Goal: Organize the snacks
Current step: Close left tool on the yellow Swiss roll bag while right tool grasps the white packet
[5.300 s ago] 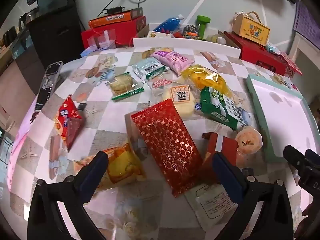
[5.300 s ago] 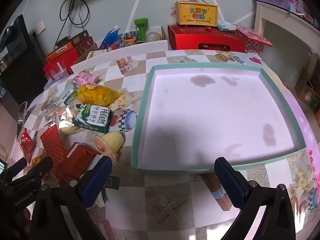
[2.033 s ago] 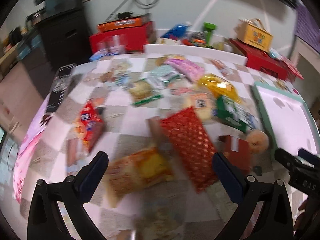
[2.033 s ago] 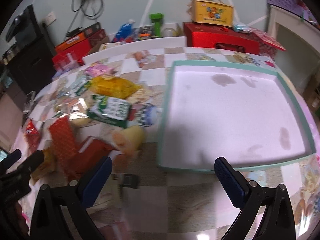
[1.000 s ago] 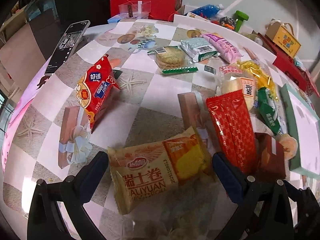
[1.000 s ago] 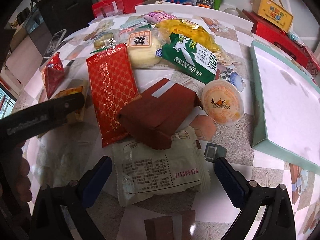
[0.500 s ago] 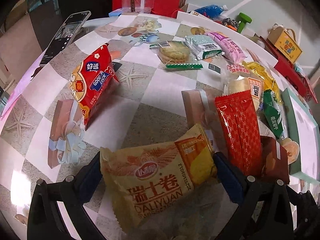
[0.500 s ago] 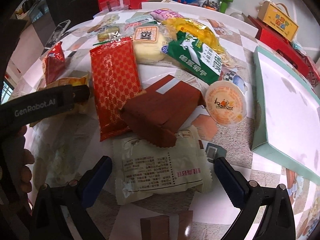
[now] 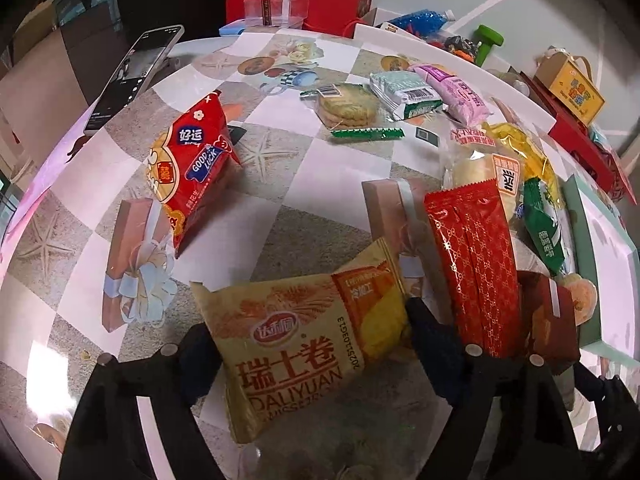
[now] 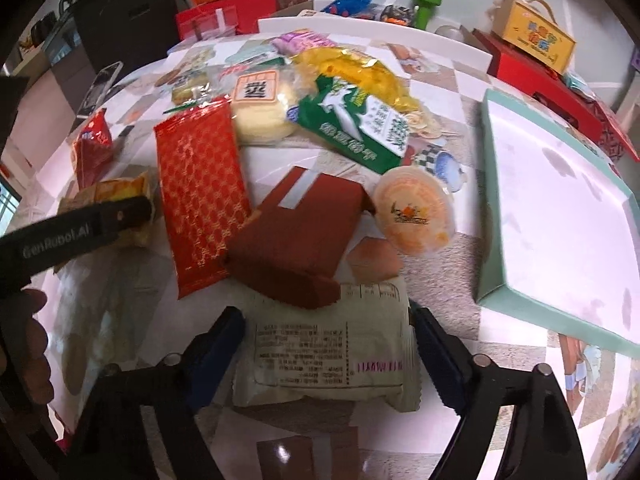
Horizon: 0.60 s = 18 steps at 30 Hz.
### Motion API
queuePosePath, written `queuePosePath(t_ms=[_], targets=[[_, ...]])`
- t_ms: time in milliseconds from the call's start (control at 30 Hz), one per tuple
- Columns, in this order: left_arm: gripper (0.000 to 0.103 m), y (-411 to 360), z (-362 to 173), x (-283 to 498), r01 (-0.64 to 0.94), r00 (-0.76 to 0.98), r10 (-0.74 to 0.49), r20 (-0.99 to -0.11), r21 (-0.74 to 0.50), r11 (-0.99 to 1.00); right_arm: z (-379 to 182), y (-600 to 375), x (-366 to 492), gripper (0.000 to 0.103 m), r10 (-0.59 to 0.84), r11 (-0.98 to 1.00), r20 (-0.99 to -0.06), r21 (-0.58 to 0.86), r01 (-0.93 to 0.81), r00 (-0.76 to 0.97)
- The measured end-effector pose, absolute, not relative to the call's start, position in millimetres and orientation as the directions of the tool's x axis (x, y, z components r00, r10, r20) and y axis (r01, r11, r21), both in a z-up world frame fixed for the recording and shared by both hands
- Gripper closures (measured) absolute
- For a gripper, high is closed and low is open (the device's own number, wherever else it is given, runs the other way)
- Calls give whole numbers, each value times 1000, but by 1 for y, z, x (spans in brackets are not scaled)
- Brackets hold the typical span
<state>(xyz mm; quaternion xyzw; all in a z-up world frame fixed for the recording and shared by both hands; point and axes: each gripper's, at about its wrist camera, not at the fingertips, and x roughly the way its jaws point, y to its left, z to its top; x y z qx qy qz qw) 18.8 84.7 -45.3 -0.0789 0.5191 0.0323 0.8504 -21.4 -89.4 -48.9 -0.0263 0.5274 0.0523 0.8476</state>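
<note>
Snacks lie scattered on a checkered table. My left gripper (image 9: 316, 344) has its jaws around the yellow Swiss roll pack (image 9: 296, 340), touching its sides; it also shows in the right wrist view (image 10: 116, 208). My right gripper (image 10: 324, 344) has closed in around the pale white-green packet (image 10: 328, 356), its pads at both edges. A dark red box (image 10: 296, 232) lies partly on that packet. A long red patterned pack (image 10: 200, 188), a jelly cup (image 10: 416, 212), a green pack (image 10: 356, 128) and a bun (image 10: 260, 112) lie beyond. The teal tray (image 10: 492, 280) is to the right.
A red peanut bag (image 9: 188, 164), biscuits (image 9: 348, 108) and a pink pack (image 9: 456, 92) lie on the far side of the table. A phone (image 9: 132, 72) lies at the left edge. Red boxes (image 9: 296, 0) and a yellow carton (image 10: 532, 44) stand behind the table.
Both grippers have moved down and forward onto the snacks and narrowed. The left jaws closed around the Swiss roll pack, the right jaws around the pale packet.
</note>
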Motion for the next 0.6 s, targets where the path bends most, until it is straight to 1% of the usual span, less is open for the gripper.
queuePosePath(t_ms=[100,133,233,333,600], targets=[[19,85,-45,18,-137,459,-31,-888,-105,985,-47,-94,-21,26,65,994,-894,20,-105,444],[19,85,-45,18,-137,459,-30,-888,-104,985,-47,-97,-20,31,66,995,-893,24,-99,445],[21,85,-44,18,-136,460,-29,-888,-103,985,-46,-106,-19,33,70,995,-892,33,-89,447],[24,84,-43,18,-132,462,-35,-886,-108,985,-44,-116,-21,44,70,997,-888,42,-71,455],[29,84,-41,15,-127,468,-48,-882,-121,984,-36,-141,-20,44,68,997,-881,71,-12,468]])
